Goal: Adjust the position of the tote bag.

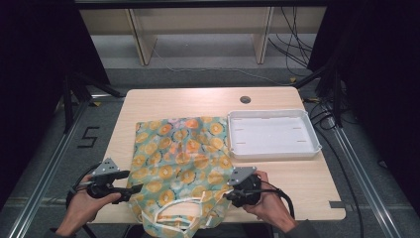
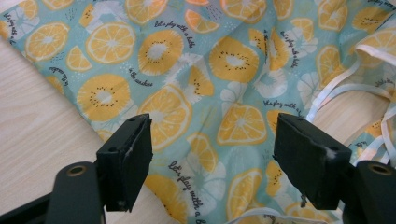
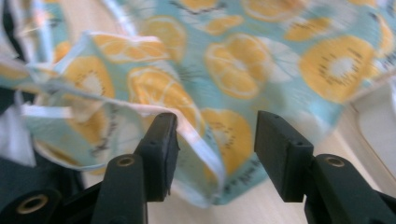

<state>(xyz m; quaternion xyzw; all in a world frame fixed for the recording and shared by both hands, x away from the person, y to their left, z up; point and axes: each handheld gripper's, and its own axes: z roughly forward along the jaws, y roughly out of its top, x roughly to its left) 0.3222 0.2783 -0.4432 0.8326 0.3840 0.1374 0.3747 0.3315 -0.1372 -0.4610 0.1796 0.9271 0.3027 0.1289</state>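
Observation:
A teal cloth bag (image 1: 183, 158) printed with orange slices lies spread on the wooden table (image 1: 188, 101), its white straps (image 1: 173, 215) bunched at the near edge. My left gripper (image 1: 131, 191) sits at the bag's near left edge. In the left gripper view its jaws (image 2: 212, 149) stand wide apart just over the fabric (image 2: 233, 60), with the straps (image 2: 336, 91) off to the right. My right gripper (image 1: 225, 193) is at the bag's near right edge. Its jaws (image 3: 215, 140) are apart, with a white-trimmed fold of the fabric (image 3: 243, 60) lying loosely between them, the pads not pressing it.
A shallow white tray (image 1: 271, 113) sits on the table's right side, just beyond the bag's right edge. A round cable hole (image 1: 245, 99) is near the far edge. Bare table surface lies left of the bag and in front of the tray.

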